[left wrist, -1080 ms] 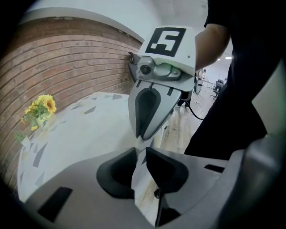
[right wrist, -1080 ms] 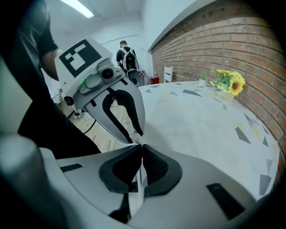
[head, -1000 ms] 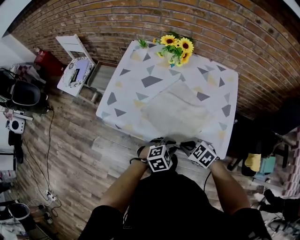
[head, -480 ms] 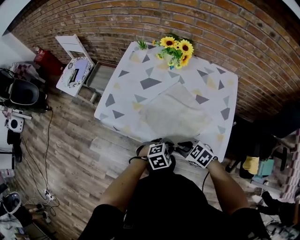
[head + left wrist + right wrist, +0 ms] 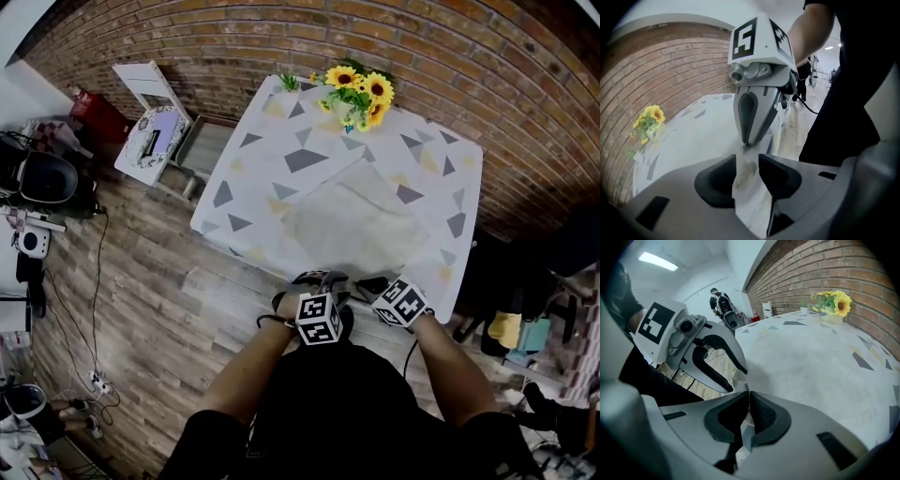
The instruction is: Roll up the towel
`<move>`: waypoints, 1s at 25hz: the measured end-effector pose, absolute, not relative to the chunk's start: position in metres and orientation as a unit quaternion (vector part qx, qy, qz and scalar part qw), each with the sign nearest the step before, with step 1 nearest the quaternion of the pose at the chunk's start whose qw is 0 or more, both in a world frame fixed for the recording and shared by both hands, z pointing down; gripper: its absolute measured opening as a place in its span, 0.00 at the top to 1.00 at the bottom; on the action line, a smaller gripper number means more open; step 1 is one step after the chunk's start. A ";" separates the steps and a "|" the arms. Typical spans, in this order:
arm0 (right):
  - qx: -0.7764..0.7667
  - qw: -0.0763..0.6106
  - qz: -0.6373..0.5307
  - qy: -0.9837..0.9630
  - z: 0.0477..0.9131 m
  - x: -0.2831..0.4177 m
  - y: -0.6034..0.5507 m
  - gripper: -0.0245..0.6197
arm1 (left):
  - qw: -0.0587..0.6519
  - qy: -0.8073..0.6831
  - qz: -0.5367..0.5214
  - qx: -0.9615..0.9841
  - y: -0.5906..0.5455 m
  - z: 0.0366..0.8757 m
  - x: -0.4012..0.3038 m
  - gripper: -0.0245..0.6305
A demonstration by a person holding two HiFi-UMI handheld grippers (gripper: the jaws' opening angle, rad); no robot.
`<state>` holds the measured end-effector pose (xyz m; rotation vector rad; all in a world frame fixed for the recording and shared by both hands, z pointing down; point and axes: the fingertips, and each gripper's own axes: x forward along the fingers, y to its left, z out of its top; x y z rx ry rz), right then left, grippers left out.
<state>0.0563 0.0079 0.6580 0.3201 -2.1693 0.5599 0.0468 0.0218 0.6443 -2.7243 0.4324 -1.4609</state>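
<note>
Right gripper (image 5: 746, 398) closing, pinching the near edge of the pale beige cloth towel (image 5: 352, 220); left gripper (image 5: 746, 164) opening, same edge slack between its spread jaws.
Towel lies flat on the white tablecloth with grey and yellow triangles (image 5: 258, 164), near hem at the table's front edge, grippers side by side there. Yellow sunflower bunch (image 5: 358, 92) at the far edge, by the red brick wall (image 5: 450, 56).

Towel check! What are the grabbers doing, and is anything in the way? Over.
Left gripper opening, towel edge between its jaws. Right gripper closing on the near edge. Towel spread, unrolled. Sunflowers far off, not blocking.
</note>
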 end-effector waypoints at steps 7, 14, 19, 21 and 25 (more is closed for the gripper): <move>0.125 0.438 0.226 -0.861 0.665 0.054 0.011 0.92 | 0.058 0.102 -0.495 -0.861 0.032 0.661 0.054 0.74; 0.134 0.443 0.163 -0.871 0.650 0.064 0.016 0.84 | 0.049 0.099 -0.499 -0.860 0.029 0.667 0.056 0.78; 0.078 0.459 0.095 -0.880 0.644 0.056 0.041 0.84 | -0.005 0.109 -0.488 -0.866 0.026 0.664 0.054 0.86; 0.077 0.471 0.063 -0.877 0.649 0.055 0.041 0.82 | -0.035 0.105 -0.480 -0.870 0.029 0.663 0.055 0.88; 0.077 0.490 0.029 -0.868 0.661 0.057 0.036 0.84 | -0.088 0.110 -0.467 -0.873 0.028 0.661 0.055 0.88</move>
